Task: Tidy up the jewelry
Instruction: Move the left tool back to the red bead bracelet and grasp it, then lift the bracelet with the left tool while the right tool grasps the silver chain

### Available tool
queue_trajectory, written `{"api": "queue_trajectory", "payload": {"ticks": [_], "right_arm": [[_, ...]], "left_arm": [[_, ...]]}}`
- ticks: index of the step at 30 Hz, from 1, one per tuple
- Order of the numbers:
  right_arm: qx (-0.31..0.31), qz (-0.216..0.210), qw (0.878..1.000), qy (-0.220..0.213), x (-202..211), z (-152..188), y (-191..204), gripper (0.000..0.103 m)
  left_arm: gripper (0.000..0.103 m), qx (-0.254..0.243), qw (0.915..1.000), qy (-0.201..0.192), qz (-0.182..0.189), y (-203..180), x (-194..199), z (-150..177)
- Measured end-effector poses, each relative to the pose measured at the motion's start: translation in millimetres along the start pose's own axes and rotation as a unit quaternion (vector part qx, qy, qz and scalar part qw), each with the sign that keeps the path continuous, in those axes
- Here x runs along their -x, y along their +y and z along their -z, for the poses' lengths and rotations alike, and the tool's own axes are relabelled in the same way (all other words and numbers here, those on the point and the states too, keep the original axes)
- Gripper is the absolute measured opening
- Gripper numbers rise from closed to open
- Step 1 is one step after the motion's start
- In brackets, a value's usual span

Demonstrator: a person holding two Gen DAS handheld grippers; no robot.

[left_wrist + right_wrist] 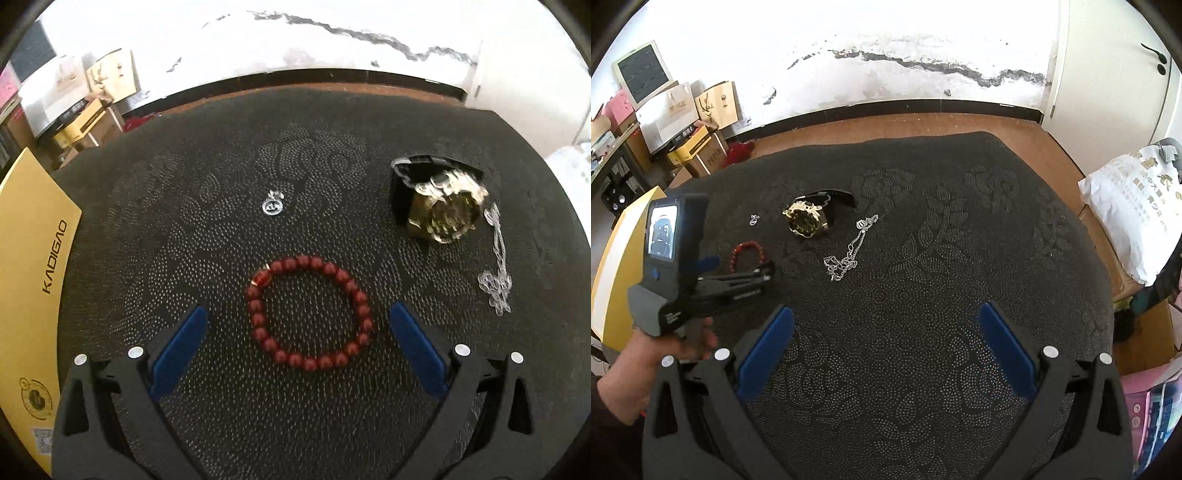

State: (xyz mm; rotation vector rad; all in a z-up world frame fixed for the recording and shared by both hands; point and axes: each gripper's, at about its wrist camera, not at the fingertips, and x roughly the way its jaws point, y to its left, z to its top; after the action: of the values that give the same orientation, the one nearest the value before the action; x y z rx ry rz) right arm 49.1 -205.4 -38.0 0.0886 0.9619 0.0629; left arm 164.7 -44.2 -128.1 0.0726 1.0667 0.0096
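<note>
Beads of dark red, strung in a ring, make up the bracelet (pixel 309 314), which lies flat on the black patterned cloth (pixel 221 406) of the desk, directly between the spread blue fingers of the left tool (pixel 299 328). That tool is released and holds nothing. The bracelet is probably light and floppy on an elastic cord, and the round beads could roll out from between flat pads; pinching across one side of the ring, rather than spanning the whole loop, looks the surer hold.

Further off lie a small silver pendant (pixel 272 206), a gold-faced watch (pixel 445 210) with a black strap, and a silver chain necklace (pixel 496 273) trailing beside the watch. The chain is limp and fine, likely to slip or snag on the textured cloth. A yellow box (pixel 33 266) marked KADIGAO sits at the left edge.

The right tool (pixel 886 339) hangs released over bare cloth, well apart from the jewelry.
</note>
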Motion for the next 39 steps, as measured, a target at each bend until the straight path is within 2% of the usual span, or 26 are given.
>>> {"api": "queue_trajectory", "payload": {"ticks": [6,12,14,19,20,21,22,25,30,32,39], "right_arm": [[-0.002,-0.002,1.000,0.000,2.0,-0.4,-1.7,0.097],[-0.005,0.002,1.000,-0.001,2.2,0.0,-4.7,0.097],[-0.006,0.003,1.000,-0.001,1.6,-0.1,-4.2,0.097],[-0.001,0.003,1.000,-0.001,-1.8,-3.0,-2.0,0.097],[0.000,0.003,1.000,-0.001,-2.4,-3.1,-1.1,0.097],[0.002,0.004,1.000,-0.001,-2.9,-3.5,0.2,0.097],[0.002,0.003,1.000,-0.001,-3.7,-3.9,0.4,0.097],[0.004,0.004,1.000,-0.001,-4.9,-5.3,3.3,0.097],[0.009,0.004,1.000,0.000,-10.3,-6.7,8.0,0.097],[0.011,0.003,1.000,0.002,-13.6,-8.0,10.1,0.097],[0.029,0.003,0.999,0.022,-37.1,-10.2,18.7,0.097]], "left_arm": [[0.097,0.032,0.9995,-0.006,0.002,0.9,-5.2,-0.2],[0.095,0.036,0.9994,-0.002,-0.003,1.2,-2.6,-0.3],[0.089,0.030,0.9995,-0.004,-0.002,-2.3,0.3,0.7],[0.064,0.010,0.9999,-0.011,0.007,-14.2,8.8,3.6],[0.062,0.007,0.9999,-0.012,0.008,-17.7,10.3,4.5],[0.053,0.005,0.9998,-0.013,0.013,-18.9,11.6,4.6],[0.036,0.004,0.9998,-0.015,0.008,-19.4,13.5,4.6],[0.015,0.007,0.9999,-0.013,0.003,-17.3,14.5,3.0],[0.015,0.003,0.9999,-0.009,0.010,-13.7,16.2,1.9],[0.007,0.004,0.9999,-0.006,0.011,-12.5,17.2,1.9],[0.007,0.007,0.9997,0.003,0.022,-6.0,29.2,-1.6]]}}
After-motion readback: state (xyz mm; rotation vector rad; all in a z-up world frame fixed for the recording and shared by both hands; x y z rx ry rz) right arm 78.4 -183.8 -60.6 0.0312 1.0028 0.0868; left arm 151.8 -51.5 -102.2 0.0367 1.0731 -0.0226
